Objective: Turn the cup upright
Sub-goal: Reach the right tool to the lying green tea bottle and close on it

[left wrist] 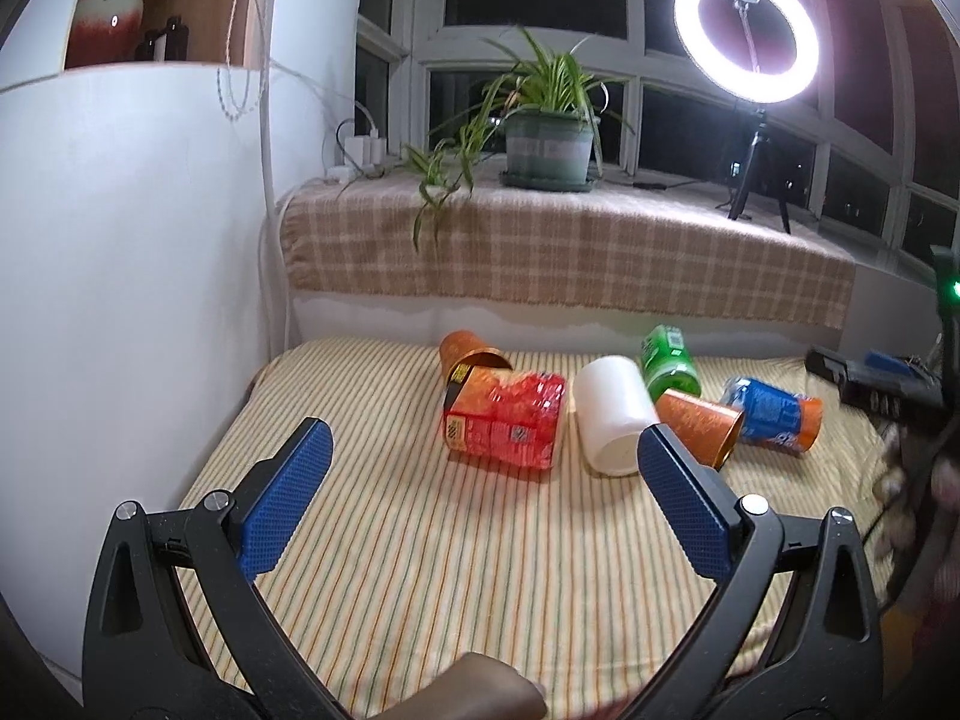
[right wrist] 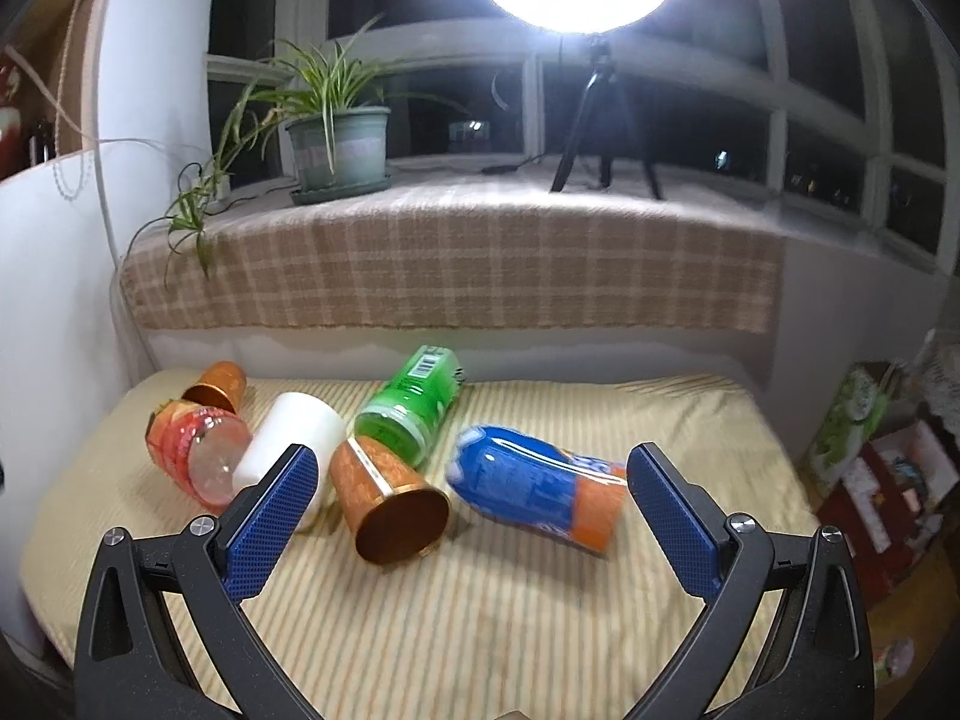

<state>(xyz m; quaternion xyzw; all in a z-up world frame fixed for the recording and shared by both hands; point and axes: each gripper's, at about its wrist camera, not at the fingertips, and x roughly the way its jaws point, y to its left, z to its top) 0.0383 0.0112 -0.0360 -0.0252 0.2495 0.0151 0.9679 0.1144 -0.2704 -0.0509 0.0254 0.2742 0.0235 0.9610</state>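
Cups lie tipped over on the striped bed cover [right wrist: 480,600]: a white cup [right wrist: 291,441] and a copper cup [right wrist: 390,501] side by side, another copper cup [right wrist: 219,387] farther back. Right gripper [right wrist: 471,474] hangs over them with jaws spread wide, grasping nothing, the copper cup between them. Left gripper [left wrist: 486,450] is likewise spread wide and empty, its right finger [left wrist: 684,504] overlapping the white cup's [left wrist: 612,420] mouth in view.

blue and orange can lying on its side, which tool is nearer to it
Right. The right tool has the blue and orange can just ahead between its open fingers; the left tool sits farther left, facing the white cup.
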